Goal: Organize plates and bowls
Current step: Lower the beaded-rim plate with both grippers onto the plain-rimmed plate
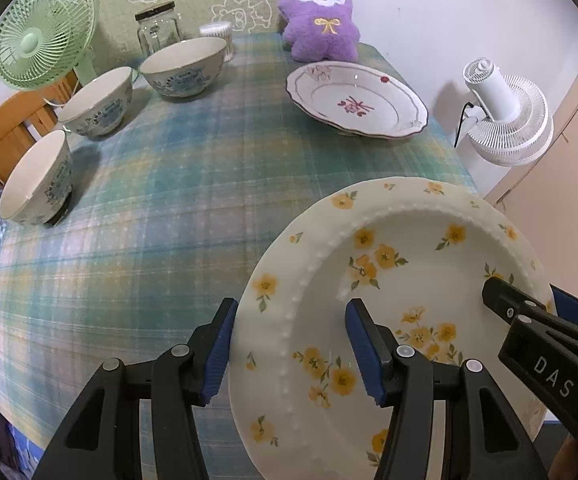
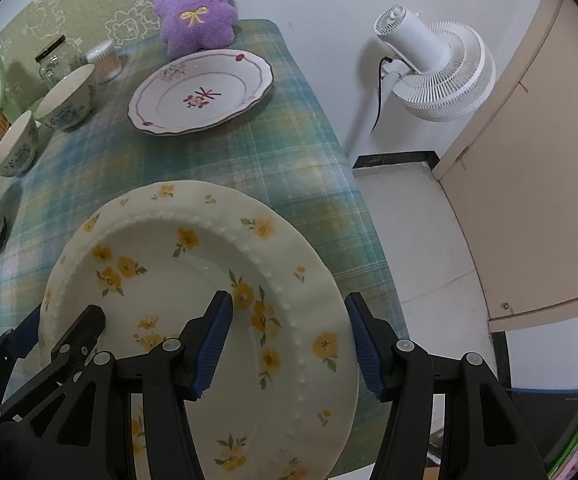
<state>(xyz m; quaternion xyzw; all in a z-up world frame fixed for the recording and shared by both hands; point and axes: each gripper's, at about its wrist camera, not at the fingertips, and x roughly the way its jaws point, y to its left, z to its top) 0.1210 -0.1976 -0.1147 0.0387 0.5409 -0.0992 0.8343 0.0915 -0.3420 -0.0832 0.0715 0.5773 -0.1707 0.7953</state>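
Left gripper [image 1: 291, 344]: pointing steeply down, jaws clamped across plate [image 1: 409, 280] rim. Right gripper [image 2: 289, 340]: same pose, clamped on the opposite rim.

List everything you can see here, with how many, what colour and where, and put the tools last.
yellow-flower plate: one, cream, near right side of the table, a tool straddling each side rim
red-flower plate: one, white, far right on the tablecloth
bowls: three, white with blue pattern, along the left edge
tablecloth: one, blue-green plaid, covering the table
plush toy: one, purple, far edge
glass jar: one, clear, behind the bowls
green fan: one, far left
white fan: one, off the table, right
left tool: one, black with blue pads
right tool: one, black with blue pads
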